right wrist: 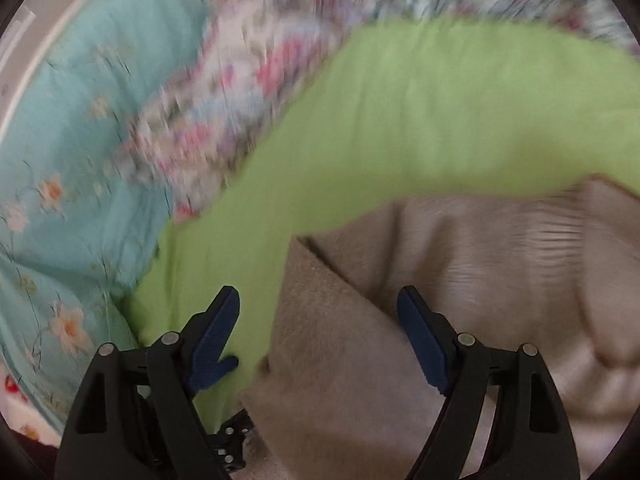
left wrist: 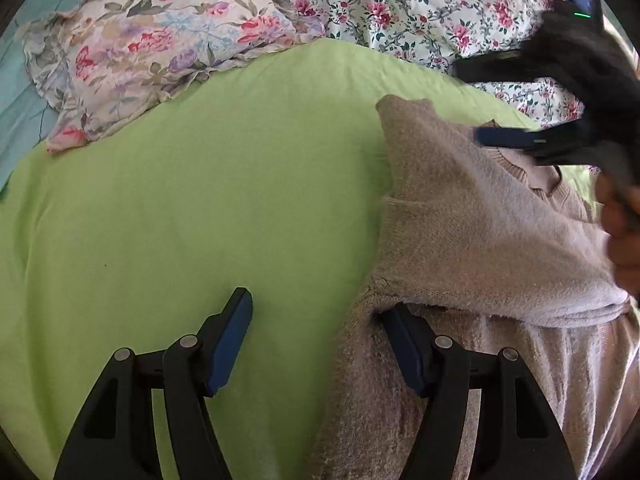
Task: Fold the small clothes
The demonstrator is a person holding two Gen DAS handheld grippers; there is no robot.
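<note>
A beige fuzzy sweater (left wrist: pixel 480 240) lies on the green sheet (left wrist: pixel 180 200), with one sleeve folded across its body. My left gripper (left wrist: pixel 320 340) is open. Its left finger hangs over bare sheet, and its right finger (left wrist: pixel 406 350) rests at the sweater's edge, tip under the folded sleeve. My right gripper (left wrist: pixel 478 102) is blurred above the sweater's collar, jaws apart, held by a hand (left wrist: pixel 624 236). In the right wrist view the right gripper (right wrist: pixel 320 312) stands open over the sweater (right wrist: pixel 460 280). A folded corner lies between the fingers, unpinched.
A floral pillow (left wrist: pixel 160 52) lies at the back left and a flowered quilt (left wrist: pixel 400 0) along the back. Turquoise bedding (right wrist: pixel 60 160) borders the green sheet (right wrist: pixel 440 120) on the left. A black part with screws (right wrist: pixel 234 444) shows under the right gripper.
</note>
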